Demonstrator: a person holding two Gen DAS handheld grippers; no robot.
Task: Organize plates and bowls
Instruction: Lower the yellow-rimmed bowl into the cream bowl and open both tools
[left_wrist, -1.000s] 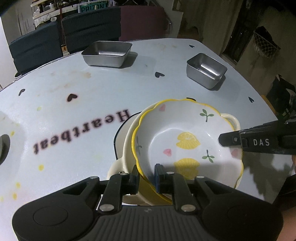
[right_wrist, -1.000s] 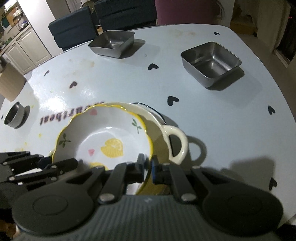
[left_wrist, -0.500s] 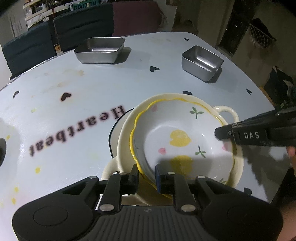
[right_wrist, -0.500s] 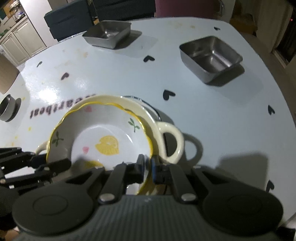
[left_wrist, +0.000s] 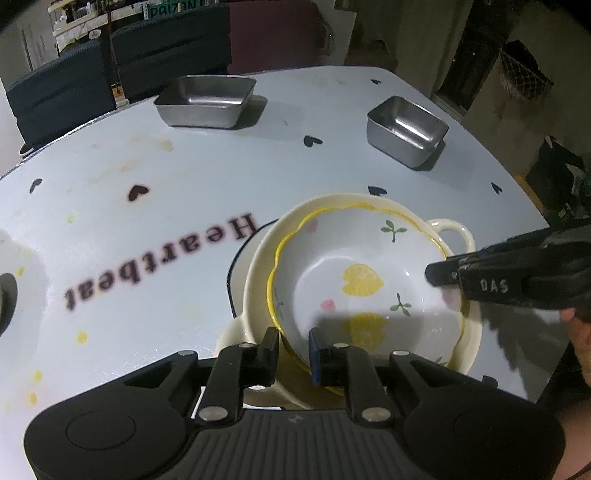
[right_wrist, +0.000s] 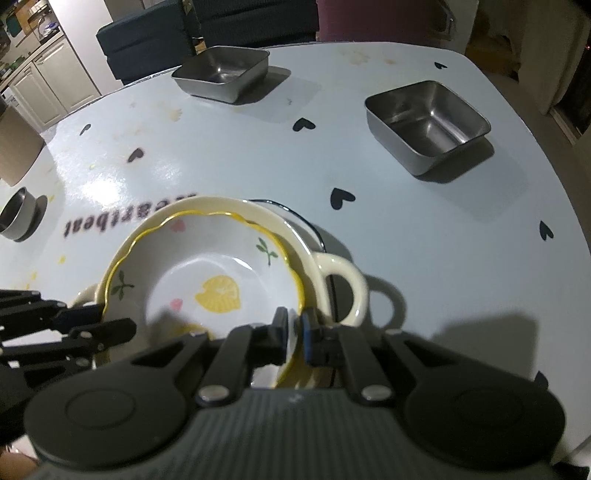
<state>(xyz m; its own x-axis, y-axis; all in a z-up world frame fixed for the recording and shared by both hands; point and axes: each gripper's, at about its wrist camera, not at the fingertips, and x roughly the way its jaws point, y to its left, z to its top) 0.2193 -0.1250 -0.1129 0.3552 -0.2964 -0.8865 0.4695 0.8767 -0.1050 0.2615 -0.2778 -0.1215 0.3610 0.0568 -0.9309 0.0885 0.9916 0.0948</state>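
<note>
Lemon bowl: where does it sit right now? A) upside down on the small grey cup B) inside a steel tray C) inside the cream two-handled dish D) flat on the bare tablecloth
C: the lemon bowl nests within the cream two-handled dish, both grippers clamped on its scalloped rim: left gripper, right gripper.

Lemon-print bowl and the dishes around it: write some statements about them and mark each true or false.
1. Both grippers grip the lemon-print bowl by its rim. True: left gripper, right gripper.
2. The lemon-print bowl sits inside a cream two-handled dish. True.
3. Three steel trays stand on the table. False: two, the wide steel tray and the square steel tray.
4. The steel trays are stacked. False: they stand apart.
5. The steel trays hold food. False: both are empty.
</note>
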